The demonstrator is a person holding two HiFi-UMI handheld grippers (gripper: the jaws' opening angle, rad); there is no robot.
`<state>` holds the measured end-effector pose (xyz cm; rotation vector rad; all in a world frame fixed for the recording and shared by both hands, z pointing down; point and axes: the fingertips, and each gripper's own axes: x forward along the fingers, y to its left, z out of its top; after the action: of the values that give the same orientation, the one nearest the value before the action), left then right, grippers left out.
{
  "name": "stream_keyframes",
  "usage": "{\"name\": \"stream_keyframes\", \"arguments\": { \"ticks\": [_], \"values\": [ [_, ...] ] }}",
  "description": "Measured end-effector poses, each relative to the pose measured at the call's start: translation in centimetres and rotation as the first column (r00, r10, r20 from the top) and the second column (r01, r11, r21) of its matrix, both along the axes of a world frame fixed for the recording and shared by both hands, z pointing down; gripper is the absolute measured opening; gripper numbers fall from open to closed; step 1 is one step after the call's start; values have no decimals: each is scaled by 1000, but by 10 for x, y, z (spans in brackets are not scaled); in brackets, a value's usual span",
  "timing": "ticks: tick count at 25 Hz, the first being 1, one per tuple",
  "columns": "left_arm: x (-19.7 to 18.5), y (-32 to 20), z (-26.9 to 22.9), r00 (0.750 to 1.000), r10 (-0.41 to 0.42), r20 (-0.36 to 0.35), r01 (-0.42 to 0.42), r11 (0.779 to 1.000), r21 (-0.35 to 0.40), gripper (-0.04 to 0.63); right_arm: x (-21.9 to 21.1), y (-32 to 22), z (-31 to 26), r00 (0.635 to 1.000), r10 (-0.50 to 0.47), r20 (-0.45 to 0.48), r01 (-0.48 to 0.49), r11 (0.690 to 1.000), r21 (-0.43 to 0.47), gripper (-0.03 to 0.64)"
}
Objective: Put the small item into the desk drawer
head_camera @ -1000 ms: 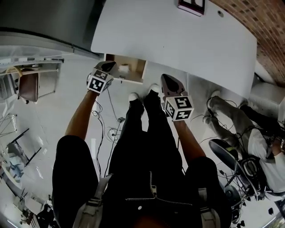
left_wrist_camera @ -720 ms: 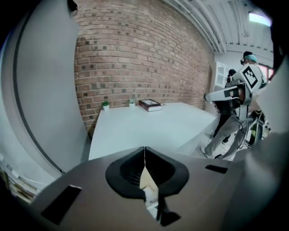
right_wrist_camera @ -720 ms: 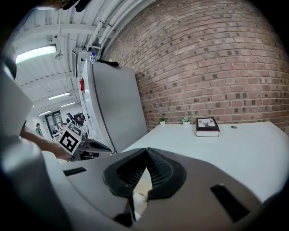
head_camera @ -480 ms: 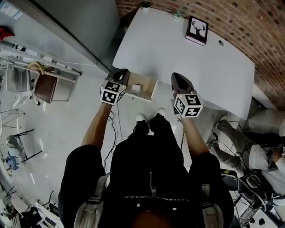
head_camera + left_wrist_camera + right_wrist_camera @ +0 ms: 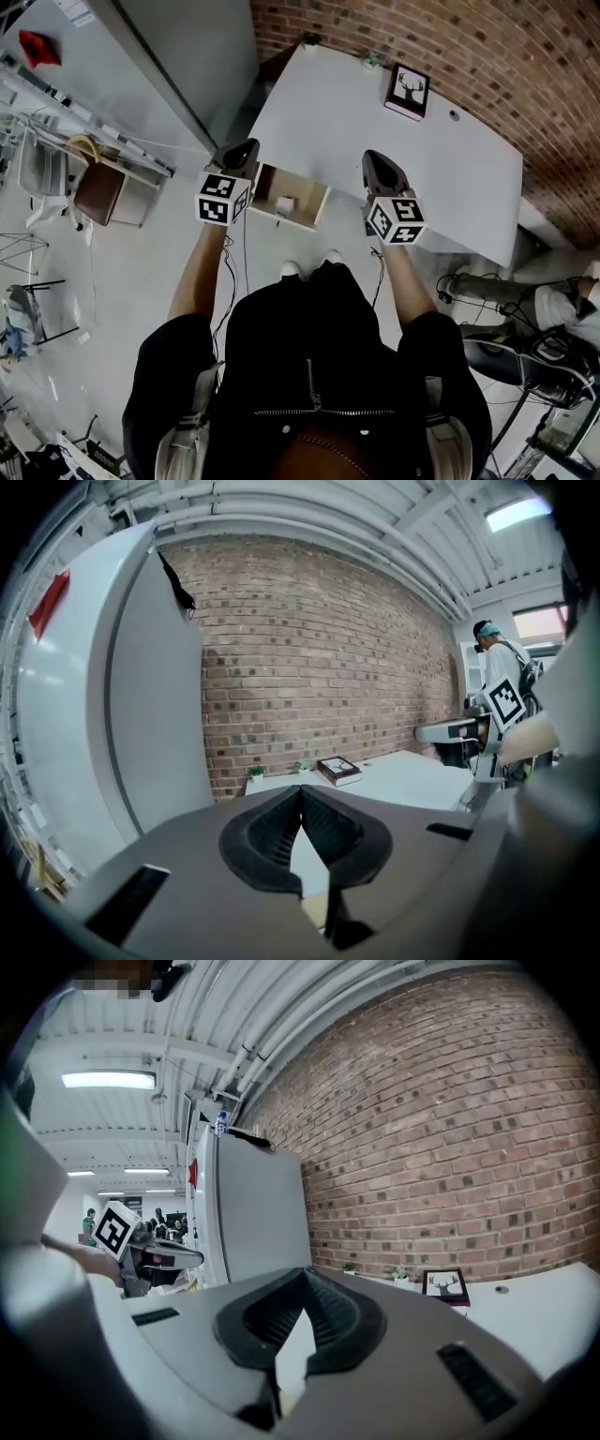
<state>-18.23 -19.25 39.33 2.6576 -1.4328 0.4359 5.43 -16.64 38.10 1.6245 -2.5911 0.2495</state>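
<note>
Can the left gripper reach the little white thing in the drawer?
Probably yes: the drawer stands open, nothing covers the little white thing, and the left gripper is just beside the drawer.

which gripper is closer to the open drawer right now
Left. The left gripper is right beside the left end of the open drawer. The right gripper is past its right end, over the desk edge, with a clear gap between.

Head view overhead; tool views seemingly level, desk (image 5: 375, 141) shared.
</note>
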Motion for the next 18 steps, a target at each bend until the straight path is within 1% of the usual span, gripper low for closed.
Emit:
{"name": "stream_keyframes", "arguments": {
  "ticks": [4,6,11,18],
  "values": [
    [-12,9,-10,1000,-17,-12,17,999,31,21,-9,8,-7,1000,-6,4,6,1000,20,3],
    [-17,16,-10,999,-24,-26,25,999,30,21,-12,14,-7,1000,-8,5,8,1000,21,3],
    [-16,13,-6,999,-41,-33,42,999,27,21,-5,8,-2,1000,-15,2,15,1000,8,3],
    [-14,19,-3,999,-34,-39,35,999,20,21,-10,13,2,1000,-24,-3,24,1000,-5,3]
  ]
}}
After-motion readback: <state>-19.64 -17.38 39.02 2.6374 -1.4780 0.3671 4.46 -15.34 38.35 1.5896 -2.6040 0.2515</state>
